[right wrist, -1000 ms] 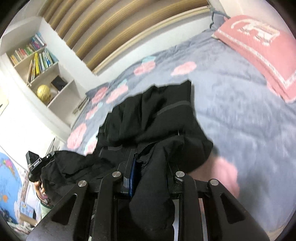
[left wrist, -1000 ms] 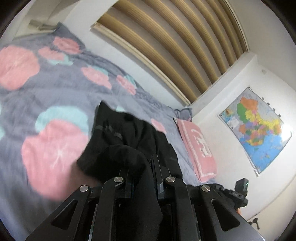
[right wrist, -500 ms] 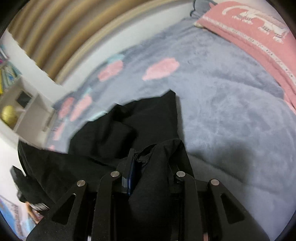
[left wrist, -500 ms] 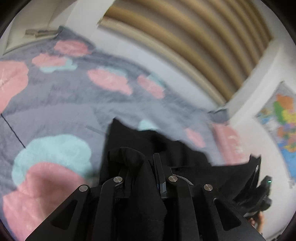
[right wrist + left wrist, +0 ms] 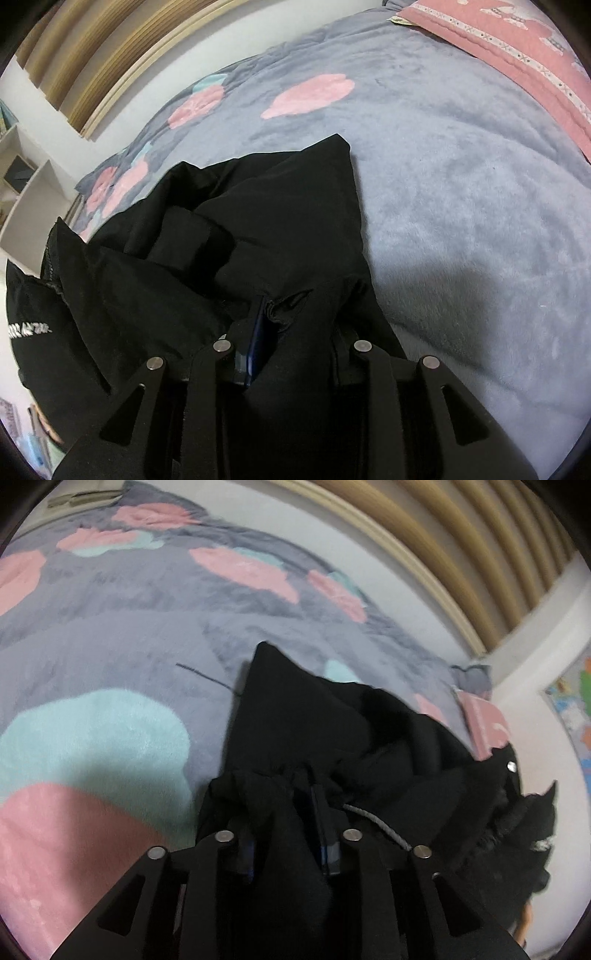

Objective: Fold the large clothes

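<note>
A large black garment (image 5: pixel 317 720) lies crumpled on a grey bed cover (image 5: pixel 122 635) with pink and teal blotches. My left gripper (image 5: pixel 284 805) is shut on a bunched edge of it; a grey drawcord (image 5: pixel 376 823) hangs beside the right finger. My right gripper (image 5: pixel 291 314) is shut on another bunched edge of the same garment (image 5: pixel 258 218). The cloth drapes over both pairs of fingers and hides most of them. The far corner of the garment rests on the bed cover (image 5: pixel 461 184).
A pink pillow (image 5: pixel 517 48) lies at the head of the bed and shows small in the left wrist view (image 5: pixel 484 723). A slatted wooden wall panel (image 5: pixel 461 542) runs behind the bed. White shelves (image 5: pixel 22 177) stand at the left. A map (image 5: pixel 576 709) hangs on the wall.
Both grippers have moved forward over the bed and lower, still holding the garment. The garment's far part now lies more spread toward the wall.
</note>
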